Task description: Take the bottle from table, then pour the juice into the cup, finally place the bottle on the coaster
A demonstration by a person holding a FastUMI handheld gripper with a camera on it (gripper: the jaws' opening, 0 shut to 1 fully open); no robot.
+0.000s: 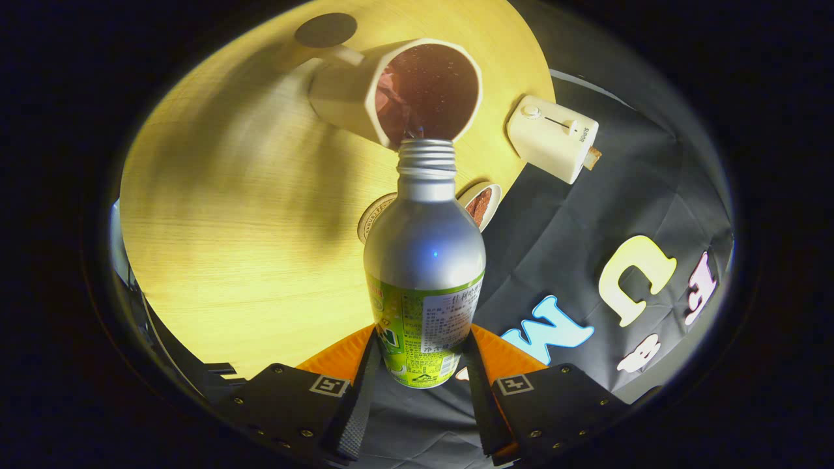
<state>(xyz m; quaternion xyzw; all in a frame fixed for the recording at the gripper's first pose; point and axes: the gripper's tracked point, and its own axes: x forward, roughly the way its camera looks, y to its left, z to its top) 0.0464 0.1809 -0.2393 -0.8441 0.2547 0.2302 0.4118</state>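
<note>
Jaws pinching the bottle (425, 260) by its labelled base, tipped so its threaded mouth meets the cup (397, 91) rim.

The table (247, 247) is pale wood with a fine grain. On it stands a cream cup (391, 91) holding dark juice. Beyond the cup lies a dark round coaster (325, 30); beside the cup sits a cream box (554, 137), and nearer, a small dish (482, 203).

The gripper (422, 365) clamps the bottle (423, 260) between both fingers.
</note>
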